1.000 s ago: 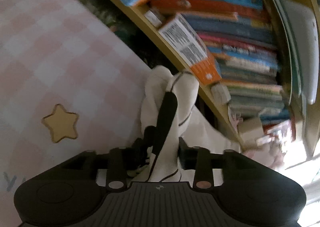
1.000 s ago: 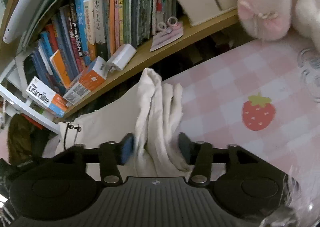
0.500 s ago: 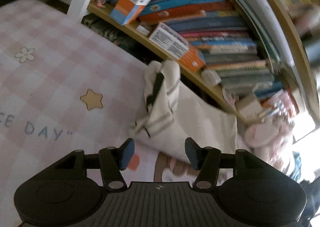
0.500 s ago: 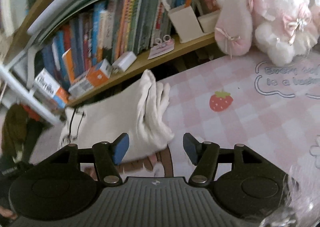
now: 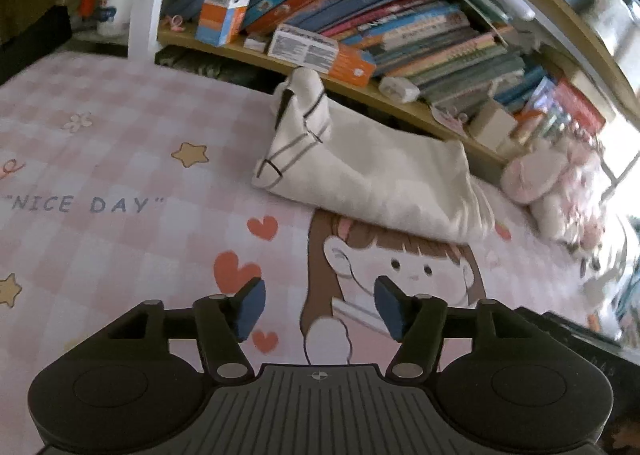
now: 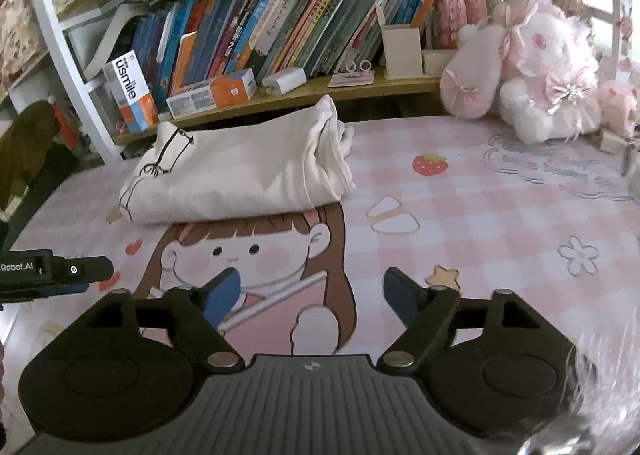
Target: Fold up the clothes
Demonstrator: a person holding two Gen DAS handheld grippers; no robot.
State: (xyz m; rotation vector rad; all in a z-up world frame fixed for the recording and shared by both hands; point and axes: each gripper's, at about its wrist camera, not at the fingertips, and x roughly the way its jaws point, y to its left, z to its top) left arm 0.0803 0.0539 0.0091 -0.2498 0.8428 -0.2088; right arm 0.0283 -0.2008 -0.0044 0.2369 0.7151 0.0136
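The far edge of the folded cream garment [image 6: 236, 179] is hiding behind its own bulk, and its dark line print is showing only in part. It is lying in a thick, layered bundle on the pink checked counter [image 6: 480, 215], just before the bookshelf [image 6: 280, 95]. The left tool [image 5: 318, 307] and the right tool [image 6: 312, 295] are both standing open and empty, their jaws having just been widening, well short of the cloth.

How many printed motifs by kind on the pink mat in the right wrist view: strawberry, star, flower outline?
Strawberry: 1
Star: 1
Flower outline: 1
Total: 3, all on the mat to the right of the folded white garment.
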